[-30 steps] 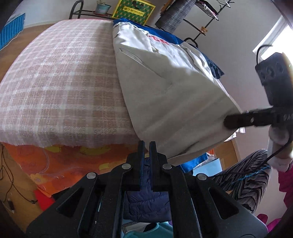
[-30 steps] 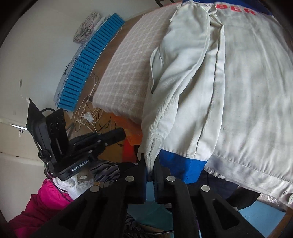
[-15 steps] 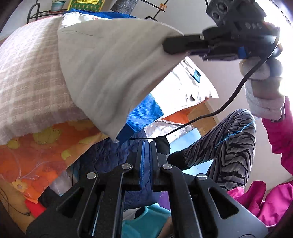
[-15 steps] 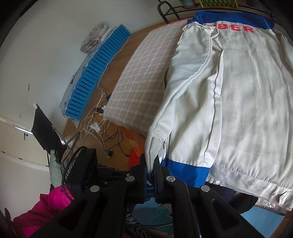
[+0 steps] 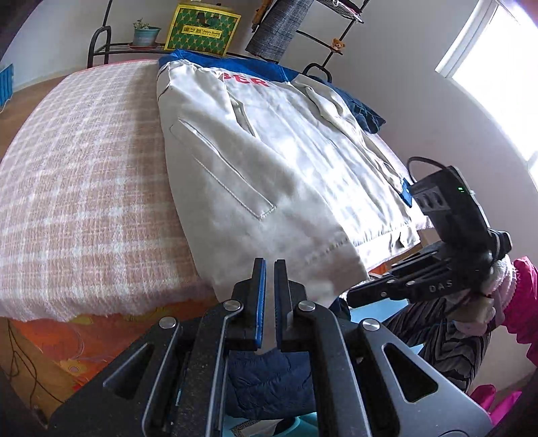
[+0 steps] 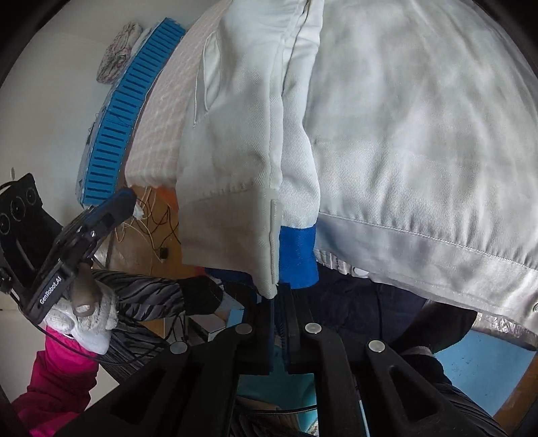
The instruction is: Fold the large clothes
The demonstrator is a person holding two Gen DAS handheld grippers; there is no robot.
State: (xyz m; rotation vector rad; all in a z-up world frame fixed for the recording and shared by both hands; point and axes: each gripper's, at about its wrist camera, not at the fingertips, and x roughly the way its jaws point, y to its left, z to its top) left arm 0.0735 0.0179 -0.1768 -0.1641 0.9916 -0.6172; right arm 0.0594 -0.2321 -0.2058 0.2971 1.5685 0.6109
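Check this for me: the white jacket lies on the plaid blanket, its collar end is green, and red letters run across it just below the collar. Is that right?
One thing is wrong: the collar end is blue, not green, as the left wrist view shows; the green thing behind it is a box. The white jacket does lie on the plaid blanket, with red letters just below the collar.

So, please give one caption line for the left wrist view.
White jacket lies folded on checked bedspread; left gripper empty, right gripper at its hem.
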